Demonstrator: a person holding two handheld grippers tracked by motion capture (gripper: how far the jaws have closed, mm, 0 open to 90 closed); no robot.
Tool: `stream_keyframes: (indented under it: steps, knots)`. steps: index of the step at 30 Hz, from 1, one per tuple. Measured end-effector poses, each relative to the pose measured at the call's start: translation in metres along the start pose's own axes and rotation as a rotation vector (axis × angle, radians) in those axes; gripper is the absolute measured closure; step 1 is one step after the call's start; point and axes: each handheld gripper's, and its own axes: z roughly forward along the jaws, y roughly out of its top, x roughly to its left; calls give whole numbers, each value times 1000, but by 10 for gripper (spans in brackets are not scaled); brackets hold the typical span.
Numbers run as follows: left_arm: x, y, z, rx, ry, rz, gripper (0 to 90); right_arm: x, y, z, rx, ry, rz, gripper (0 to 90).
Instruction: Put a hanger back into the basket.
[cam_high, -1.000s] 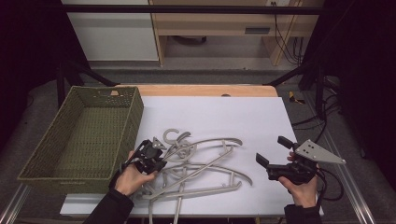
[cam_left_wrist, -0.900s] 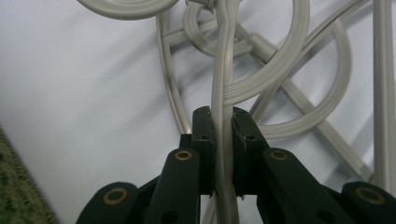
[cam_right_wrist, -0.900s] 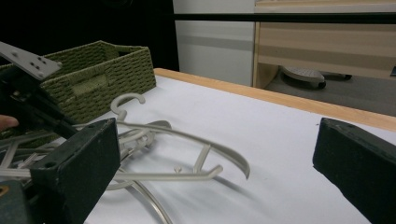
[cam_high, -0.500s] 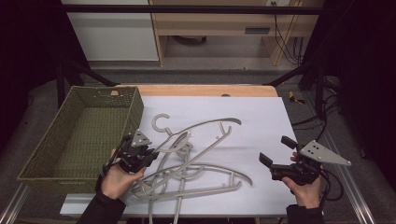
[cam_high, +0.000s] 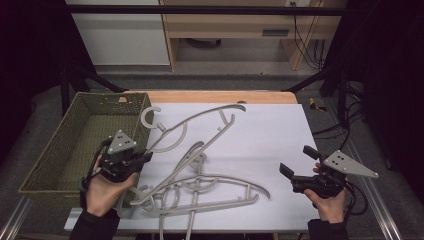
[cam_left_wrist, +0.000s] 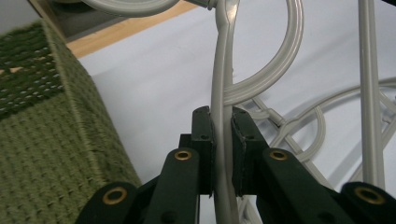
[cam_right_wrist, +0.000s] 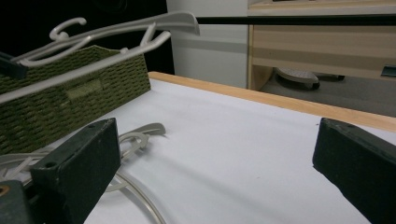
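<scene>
White tabletop (cam_high: 280, 135), dark surrounding room

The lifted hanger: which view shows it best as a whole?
The high view: the lifted hanger shows whole, hook beside the basket, one arm in the left gripper. The left gripper view shows just the clamped bar and hook; the right gripper view shows it raised, side-on, above the basket.

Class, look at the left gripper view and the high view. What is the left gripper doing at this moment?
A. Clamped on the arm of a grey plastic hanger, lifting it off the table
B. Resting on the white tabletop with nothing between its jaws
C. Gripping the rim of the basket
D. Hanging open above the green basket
A: the left gripper has its jaws closed on the grey hanger, which is raised beside the basket.
</scene>
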Motion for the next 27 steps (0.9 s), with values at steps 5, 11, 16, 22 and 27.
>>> stream_keyframes:
  steps: [5,11,16,22,27]
  knots:
    - [10,4,-15,-37,29,6,814,0,0,-1,0,-4,-1,11]
    - [34,9,-38,-50,91,17,814,0,1,-1,-1,-3,2,11]
    - [48,16,-46,-39,108,34,814,1,1,1,3,-1,1,11]
    - [67,25,-53,-23,124,57,814,1,0,2,8,-2,-3,11]
    - [84,27,-54,-21,131,60,814,1,0,1,5,0,0,11]
